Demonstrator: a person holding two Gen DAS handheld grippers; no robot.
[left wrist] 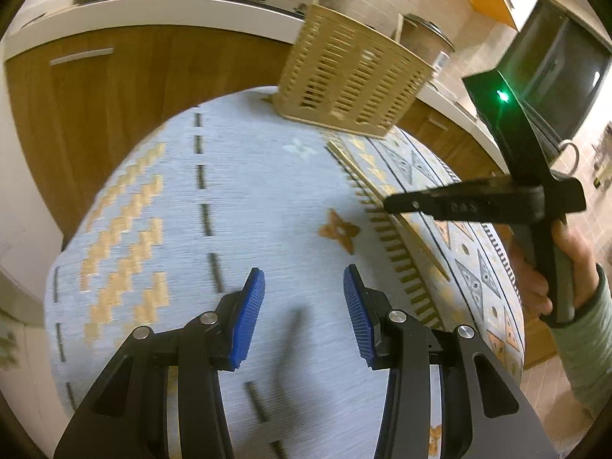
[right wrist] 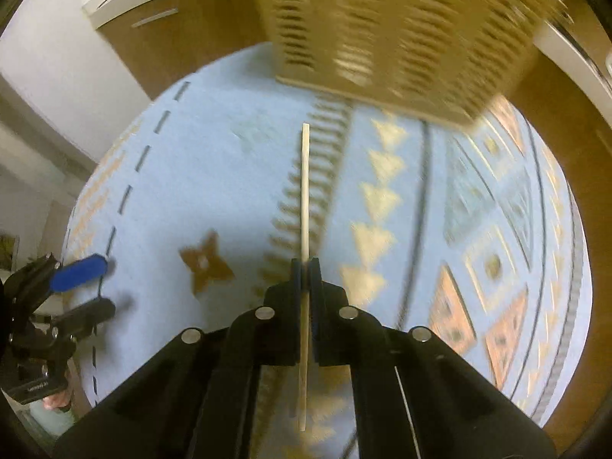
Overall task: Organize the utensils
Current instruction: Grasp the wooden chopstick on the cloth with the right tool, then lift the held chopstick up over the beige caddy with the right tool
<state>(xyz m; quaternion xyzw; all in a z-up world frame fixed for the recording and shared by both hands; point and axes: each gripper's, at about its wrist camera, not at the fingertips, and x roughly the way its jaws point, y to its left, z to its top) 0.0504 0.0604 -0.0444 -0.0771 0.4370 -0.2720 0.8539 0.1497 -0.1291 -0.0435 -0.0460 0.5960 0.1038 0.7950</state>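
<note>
My right gripper [right wrist: 305,264] is shut on a thin wooden chopstick [right wrist: 305,191] that points ahead toward the beige slotted utensil basket [right wrist: 401,30]. In the left wrist view the same chopstick [left wrist: 355,170] runs diagonally over the cloth, with the right gripper [left wrist: 397,203] closed across it. The basket [left wrist: 352,72] stands at the far edge of the round table. My left gripper [left wrist: 304,287] is open and empty above the cloth; it also shows in the right wrist view [right wrist: 91,287] at the left.
The round table wears a pale blue patterned cloth [left wrist: 248,191]. Wooden cabinets [left wrist: 134,88] with a white counter stand behind it, a metal canister [left wrist: 424,38] sits beyond the basket, and a dark oven [left wrist: 554,65] is at the right.
</note>
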